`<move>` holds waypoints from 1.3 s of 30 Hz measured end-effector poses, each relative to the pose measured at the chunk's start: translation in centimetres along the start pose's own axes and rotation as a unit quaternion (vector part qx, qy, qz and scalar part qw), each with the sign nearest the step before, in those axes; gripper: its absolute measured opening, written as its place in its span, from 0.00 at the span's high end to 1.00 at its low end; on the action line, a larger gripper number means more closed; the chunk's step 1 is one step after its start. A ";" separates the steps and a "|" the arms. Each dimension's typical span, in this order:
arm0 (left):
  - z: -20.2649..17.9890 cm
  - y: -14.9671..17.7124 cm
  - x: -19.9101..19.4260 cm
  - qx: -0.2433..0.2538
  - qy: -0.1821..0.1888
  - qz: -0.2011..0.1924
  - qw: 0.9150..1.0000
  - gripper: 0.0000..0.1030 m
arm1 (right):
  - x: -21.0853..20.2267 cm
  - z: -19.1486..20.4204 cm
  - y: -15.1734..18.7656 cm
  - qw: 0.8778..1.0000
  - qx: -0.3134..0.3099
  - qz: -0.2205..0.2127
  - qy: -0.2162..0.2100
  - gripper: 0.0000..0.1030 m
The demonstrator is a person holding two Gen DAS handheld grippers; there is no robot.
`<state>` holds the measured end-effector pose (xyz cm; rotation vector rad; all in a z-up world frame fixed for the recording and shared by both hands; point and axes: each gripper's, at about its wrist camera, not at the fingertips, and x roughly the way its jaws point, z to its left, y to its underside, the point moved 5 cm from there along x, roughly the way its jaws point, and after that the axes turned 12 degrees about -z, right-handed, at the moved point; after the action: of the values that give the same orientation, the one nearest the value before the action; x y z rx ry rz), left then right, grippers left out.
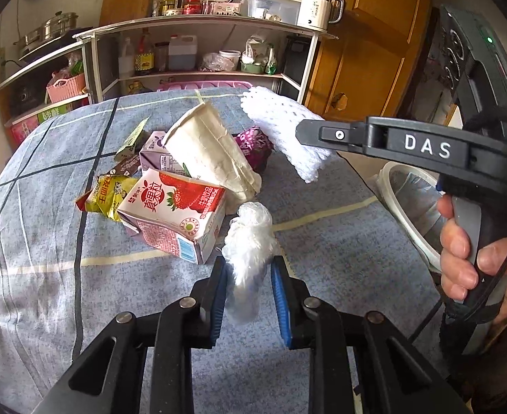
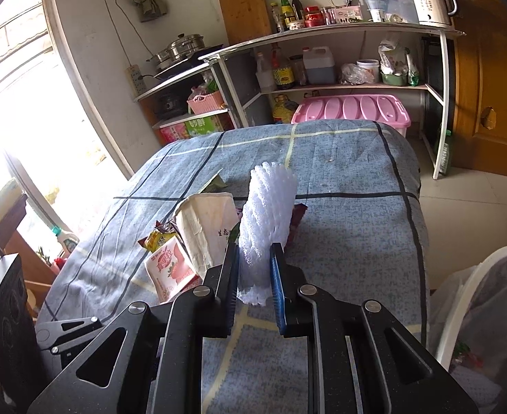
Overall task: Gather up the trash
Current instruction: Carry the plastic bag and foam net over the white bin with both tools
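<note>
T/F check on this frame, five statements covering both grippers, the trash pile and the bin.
1. The left gripper is clamped on a crumpled clear plastic bag. True.
2. The right gripper is empty. False: it holds a white foam fruit net.
3. The strawberry-printed milk carton lies on the blue checked cloth. True.
4. The beige paper cup stands upright. False: it lies tipped on the pile.
5. The white-rimmed lined bin is on the robot's left. False: right.
</note>
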<state>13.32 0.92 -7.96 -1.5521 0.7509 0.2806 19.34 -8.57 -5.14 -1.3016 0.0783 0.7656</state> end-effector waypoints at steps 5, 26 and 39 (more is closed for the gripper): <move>-1.0 -0.9 -0.5 0.006 0.006 -0.010 1.000 0.75 | -2.0 -0.8 0.1 1.000 0.002 -0.009 0.008 0.82; -9.5 -3.7 1.1 0.069 0.061 -0.025 0.995 0.75 | -10.2 -8.6 1.5 0.994 0.044 -0.044 0.088 0.82; -16.3 -5.1 3.6 0.107 0.099 -0.026 0.989 0.75 | -15.1 -14.6 2.8 0.985 0.057 -0.053 0.157 0.82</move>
<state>14.91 -15.94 -3.65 -1.4063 0.8652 0.0048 11.59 -28.31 -4.84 -1.2976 0.2993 0.4537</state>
